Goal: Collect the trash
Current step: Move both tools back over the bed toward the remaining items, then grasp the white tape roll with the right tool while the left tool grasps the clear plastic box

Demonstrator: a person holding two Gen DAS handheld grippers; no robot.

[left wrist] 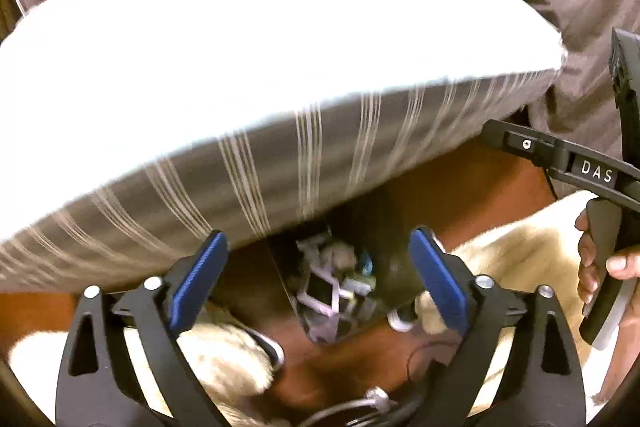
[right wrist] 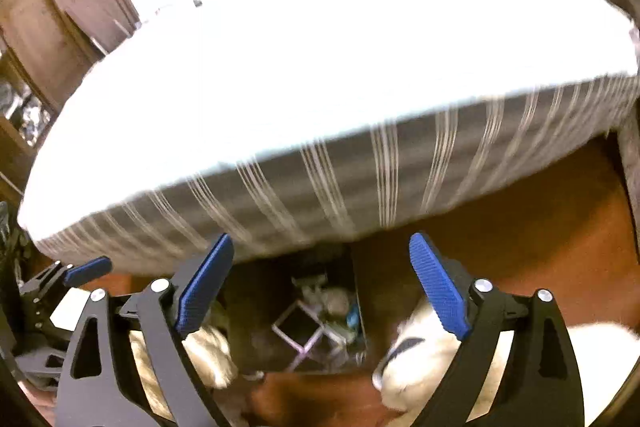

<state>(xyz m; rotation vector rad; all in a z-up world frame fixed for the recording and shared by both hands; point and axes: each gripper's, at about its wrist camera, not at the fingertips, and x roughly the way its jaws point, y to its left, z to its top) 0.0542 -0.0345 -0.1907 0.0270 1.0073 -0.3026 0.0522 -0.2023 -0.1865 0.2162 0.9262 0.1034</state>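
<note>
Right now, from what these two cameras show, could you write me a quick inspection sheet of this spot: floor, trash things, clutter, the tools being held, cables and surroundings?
Surface: reddish-brown floor, partly covered by a cream fluffy rug.
Job's things: dark trash bin at the bed's foot, holding pale purple strips, crumpled paper and a blue scrap.
Clutter: shoes on the floor beside the bin.
Grippers: left hand-held gripper open, empty; right hand-held gripper open, empty; both over the bin.
Cables: thin dark cord on the floor; white cable by the left tool.
Surroundings: bed with striped grey-white cover; wooden furniture behind; blurred.
</note>
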